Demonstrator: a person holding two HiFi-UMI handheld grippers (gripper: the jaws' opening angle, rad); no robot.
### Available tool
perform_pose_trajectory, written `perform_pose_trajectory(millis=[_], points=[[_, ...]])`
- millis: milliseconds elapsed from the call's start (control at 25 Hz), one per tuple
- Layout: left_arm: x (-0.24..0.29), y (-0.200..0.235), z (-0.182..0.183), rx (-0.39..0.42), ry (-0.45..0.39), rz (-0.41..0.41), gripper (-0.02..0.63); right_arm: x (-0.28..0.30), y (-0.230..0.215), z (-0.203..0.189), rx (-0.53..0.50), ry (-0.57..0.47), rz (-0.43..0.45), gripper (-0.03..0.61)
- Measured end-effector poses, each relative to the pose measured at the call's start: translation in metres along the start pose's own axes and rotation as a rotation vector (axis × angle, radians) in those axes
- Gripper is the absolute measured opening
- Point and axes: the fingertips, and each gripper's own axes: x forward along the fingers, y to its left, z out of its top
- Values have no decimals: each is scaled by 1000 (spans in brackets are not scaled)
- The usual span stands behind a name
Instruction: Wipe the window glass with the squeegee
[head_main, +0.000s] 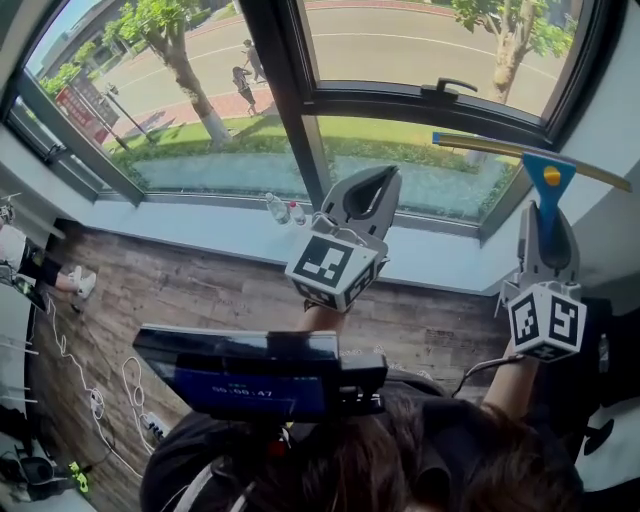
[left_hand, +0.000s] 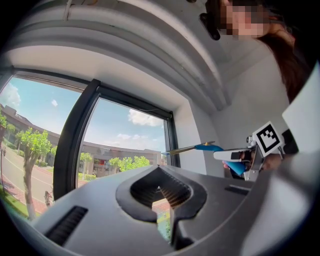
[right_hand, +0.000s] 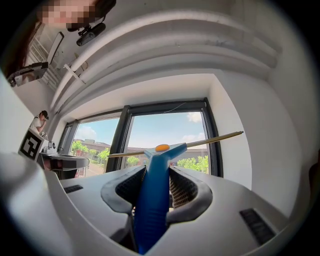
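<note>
Right tongs (right_hand: 151, 175) clench the blue plastic squeegee (right_hand: 149, 200), its thin brass-coloured blade (right_hand: 210, 140) at twelve o'clock near the window glass (right_hand: 165, 125). Left tongs (left_hand: 162, 190) are closed, empty. Pressed slanted, the blade could streak and the handle could twist.

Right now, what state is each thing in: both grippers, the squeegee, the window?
Left gripper: shut, nothing between its jaws.
Right gripper: shut on the squeegee's blue handle.
Squeegee: held with its blade toward the window; contact with the glass unclear.
Window: looks closed, with its latch handle lying flat along the frame.
</note>
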Motion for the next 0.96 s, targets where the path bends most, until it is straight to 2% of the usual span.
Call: perform_pose_trajectory(millis=[320, 520, 960], points=[[-7, -3, 3, 40, -6, 4, 2, -1, 0, 3, 9, -11, 5, 143], [-15, 6, 5, 31, -2, 63, 2, -3, 2, 4, 9, -19, 13, 143], [-18, -3, 6, 33, 9, 47, 2, -11, 0, 3, 19, 14, 16, 143]])
